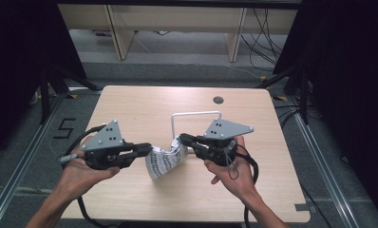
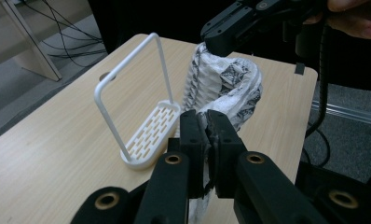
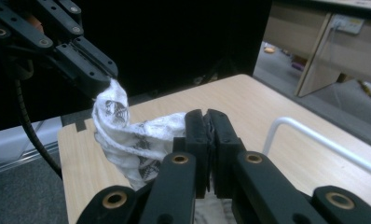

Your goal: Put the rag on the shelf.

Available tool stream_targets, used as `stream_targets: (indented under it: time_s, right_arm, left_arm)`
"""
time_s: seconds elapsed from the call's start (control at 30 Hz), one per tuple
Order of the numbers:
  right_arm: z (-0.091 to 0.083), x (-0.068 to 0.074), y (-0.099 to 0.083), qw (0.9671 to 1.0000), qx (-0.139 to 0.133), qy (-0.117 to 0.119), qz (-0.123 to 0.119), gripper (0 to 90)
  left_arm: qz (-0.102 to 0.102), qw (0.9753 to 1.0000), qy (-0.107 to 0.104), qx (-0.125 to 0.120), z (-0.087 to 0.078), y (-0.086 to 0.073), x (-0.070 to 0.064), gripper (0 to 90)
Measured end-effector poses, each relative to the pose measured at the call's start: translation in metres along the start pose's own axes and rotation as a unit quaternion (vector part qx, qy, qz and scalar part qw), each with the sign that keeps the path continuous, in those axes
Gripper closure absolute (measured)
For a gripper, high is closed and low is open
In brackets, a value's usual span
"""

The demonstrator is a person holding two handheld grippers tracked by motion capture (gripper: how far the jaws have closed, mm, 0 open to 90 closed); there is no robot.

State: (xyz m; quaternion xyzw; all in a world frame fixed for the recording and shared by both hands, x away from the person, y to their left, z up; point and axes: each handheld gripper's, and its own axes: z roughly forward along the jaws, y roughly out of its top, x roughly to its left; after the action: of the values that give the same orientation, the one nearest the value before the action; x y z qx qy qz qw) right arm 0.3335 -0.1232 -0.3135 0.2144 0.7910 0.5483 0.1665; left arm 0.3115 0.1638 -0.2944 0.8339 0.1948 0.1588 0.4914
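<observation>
One sign can be read: a black "5" (image 1: 65,128) marked on the grey floor (image 1: 21,156), left of the table (image 1: 144,102), approx level w/ its middle, near the floor rail. It's made of straight strokes, like tape.

The cloth (image 1: 164,160) has a black print on white, but it's pattern only, no letters or nos. legible in the high view or either gripper view. Far right in the right gripper view, a pale tag or sheet (image 3: 349,23) hangs on the desk front; too blurred to read. No brand or label legible on either grey plate, the jaws or the white rack (image 2: 146,135).
</observation>
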Motion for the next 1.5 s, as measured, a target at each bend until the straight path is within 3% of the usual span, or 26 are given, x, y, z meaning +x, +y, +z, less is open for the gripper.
stream_targets:
  time_s: [0.3, 0.33, 0.53, 0.6, 0.7, 1.0, 1.2, 1.23, 1.5]
  right_arm:
    - [-0.024, -0.006, 0.012, 0.9995, -0.018, -0.027, -0.008, 88.5]
    - [-0.025, -0.006, 0.012, 0.9995, -0.019, -0.025, 0.002, 88.4]
    - [-0.032, -0.012, 0.013, 0.9988, -0.025, -0.041, 0.003, 88.4]
    - [-0.035, -0.017, 0.012, 0.9982, -0.027, -0.051, 0.016, 88.4]
    - [-0.039, -0.029, 0.012, 0.9972, -0.032, -0.066, 0.012, 88.4]
    - [-0.04, -0.046, 0.019, 0.9955, -0.037, -0.084, 0.026, 88.4]
    - [-0.036, -0.061, 0.026, 0.9932, -0.04, -0.103, 0.036, 88.4]
    - [-0.035, -0.065, 0.027, 0.9932, -0.043, -0.104, 0.03, 88.4]
    - [-0.035, -0.082, 0.03, 0.9914, -0.05, -0.111, 0.047, 88.4]
  left_arm:
    - [0.005, 0.9999, -0.005, -0.013, 0.016, 0.028, 0.007, 85.0]
    - [0.006, 0.9999, -0.005, -0.015, 0.018, 0.031, 0.007, 85.0]
    - [0.009, 0.9998, 0.004, -0.019, 0.027, 0.042, 0.012, 85.0]
    - [0.008, 0.9997, 0.007, -0.021, 0.03, 0.047, 0.016, 85.1]
    - [0.006, 0.9996, 0.013, -0.022, 0.038, 0.054, 0.022, 85.0]
    - [0.007, 0.9994, 0.023, -0.025, 0.056, 0.071, 0.03, 85.0]
    - [0.002, 0.9989, 0.034, -0.033, 0.065, 0.084, 0.04, 85.0]
    - [0.002, 0.9987, 0.037, -0.034, 0.068, 0.089, 0.044, 85.0]
    - [-0.001, 0.9981, 0.046, -0.042, 0.078, 0.099, 0.059, 84.9]
